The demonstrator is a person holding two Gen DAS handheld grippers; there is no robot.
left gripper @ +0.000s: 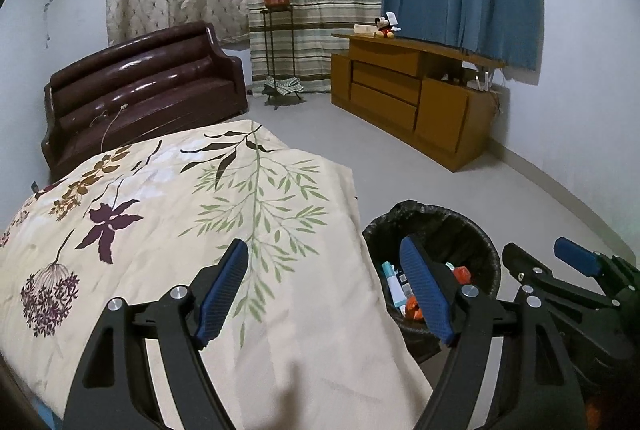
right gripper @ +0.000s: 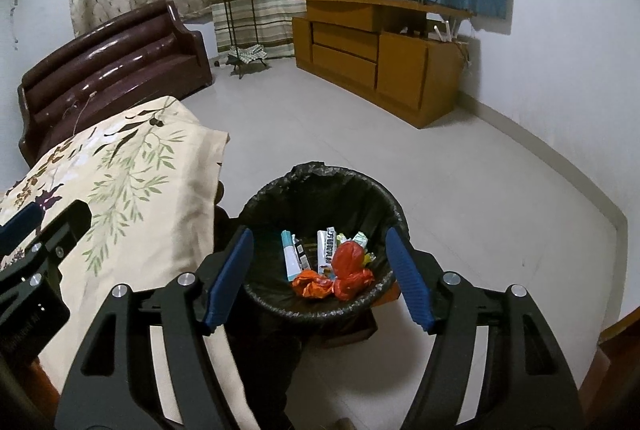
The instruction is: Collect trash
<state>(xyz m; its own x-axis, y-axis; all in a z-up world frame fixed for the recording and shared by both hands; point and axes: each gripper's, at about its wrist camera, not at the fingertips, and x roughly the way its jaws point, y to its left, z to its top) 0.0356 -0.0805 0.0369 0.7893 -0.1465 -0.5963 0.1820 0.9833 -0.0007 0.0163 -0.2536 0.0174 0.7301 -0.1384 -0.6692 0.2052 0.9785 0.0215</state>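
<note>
Left wrist view: the left tool (left gripper: 326, 290) hangs with its two blue pads spread wide and nothing between them, over the cream bedspread printed with leaves and purple flowers (left gripper: 168, 230). Just right of the bedspread's edge stands one round bin lined with a black plastic bag (left gripper: 476, 230), and inside it show a white-and-teal carton (left gripper: 392, 284) and some orange-red wrapping. The right tool (left gripper: 544, 254) pokes in just right of the bin.

Right wrist view: the right tool (right gripper: 320, 274) hovers above the bin (right gripper: 324, 186), pads apart on either side of its opening, gripping nothing. The trash lies in the bin's bottom: one red plastic bag (right gripper: 348, 270), one crumpled orange wrapper (right gripper: 312, 284), two white cartons and a few small packets I can't count. The bedspread (right gripper: 132, 182) lies left of the bin, with the left tool's pad (right gripper: 20, 226) over it.
</note>
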